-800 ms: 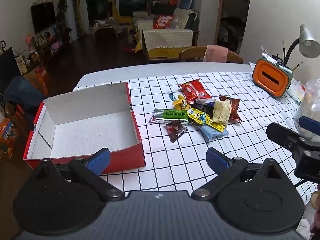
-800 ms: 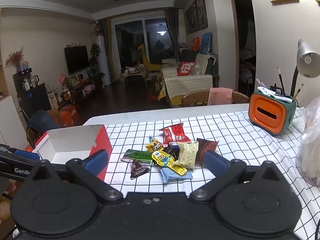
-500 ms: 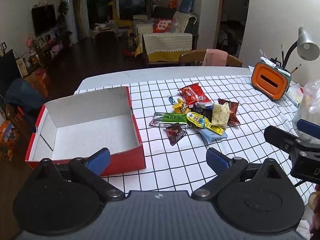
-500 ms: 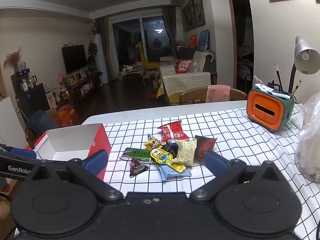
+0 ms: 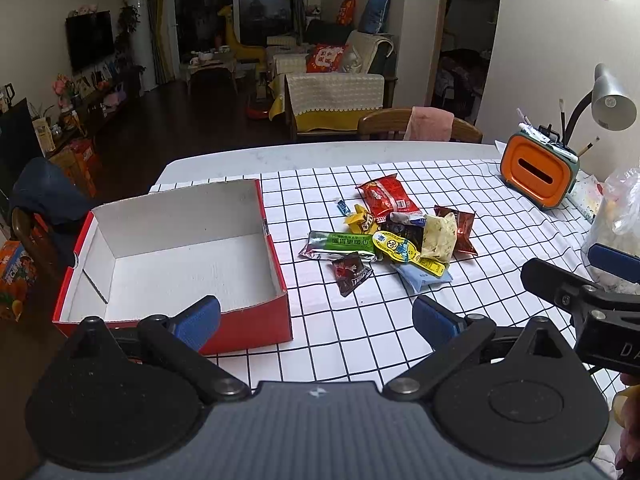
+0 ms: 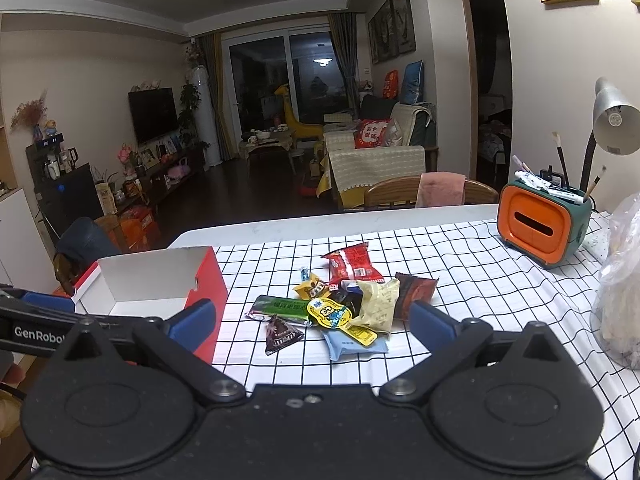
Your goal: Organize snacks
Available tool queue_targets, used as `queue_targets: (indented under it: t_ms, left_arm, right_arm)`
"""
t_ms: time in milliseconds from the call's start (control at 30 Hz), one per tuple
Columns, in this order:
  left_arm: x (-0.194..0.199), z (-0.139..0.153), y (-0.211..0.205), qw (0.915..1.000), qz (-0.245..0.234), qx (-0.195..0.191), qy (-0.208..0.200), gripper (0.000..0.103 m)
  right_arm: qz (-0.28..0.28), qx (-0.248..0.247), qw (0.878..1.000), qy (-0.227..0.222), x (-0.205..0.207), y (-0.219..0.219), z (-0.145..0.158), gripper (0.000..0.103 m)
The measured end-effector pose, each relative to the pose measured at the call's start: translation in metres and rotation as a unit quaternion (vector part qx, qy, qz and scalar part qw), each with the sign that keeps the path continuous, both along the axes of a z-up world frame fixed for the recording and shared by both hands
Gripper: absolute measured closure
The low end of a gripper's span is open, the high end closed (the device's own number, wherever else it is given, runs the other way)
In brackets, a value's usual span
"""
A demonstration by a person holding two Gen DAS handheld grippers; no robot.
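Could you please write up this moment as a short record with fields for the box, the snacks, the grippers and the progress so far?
box: red box, white inside, nothing in it, on the table's left
snacks: loose pile on the checked cloth, right of the box
left gripper: open, holding nothing
right gripper: open, holding nothing, pile ahead of it
other: orange holder, lamp
progress: no snack boxed yet

Dark packet (image 5: 404, 232): mostly buried under my snack pile, print unreadable. Plastic bag (image 6: 622, 288): cut by frame edge. Box (image 6: 160, 280): near end behind my fingers (image 6: 192, 322).
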State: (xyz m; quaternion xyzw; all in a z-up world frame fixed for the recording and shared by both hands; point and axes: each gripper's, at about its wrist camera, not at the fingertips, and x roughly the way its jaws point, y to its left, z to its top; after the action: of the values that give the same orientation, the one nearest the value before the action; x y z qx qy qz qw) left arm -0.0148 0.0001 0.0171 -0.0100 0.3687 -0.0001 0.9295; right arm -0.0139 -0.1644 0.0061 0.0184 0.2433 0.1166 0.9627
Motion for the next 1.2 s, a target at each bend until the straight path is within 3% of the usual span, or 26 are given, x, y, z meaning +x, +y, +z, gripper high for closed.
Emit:
queue_targets:
  t_ms: [733, 1200]
  left_arm:
    - [-0.001, 0.001, 0.004, 0.9999, -0.001, -0.009, -0.005, 0.000]
    - [0.013, 0.004, 0.004, 0.9997, 0.021, -0.015, 0.001, 0.000]
  right_arm:
    - [-0.004, -0.010, 1.000, -0.006, -0.002, 0.008, 0.001, 0.000]
    - [0.024, -0.012, 1.000, -0.007, 0.006, 0.000, 0.000, 0.000]
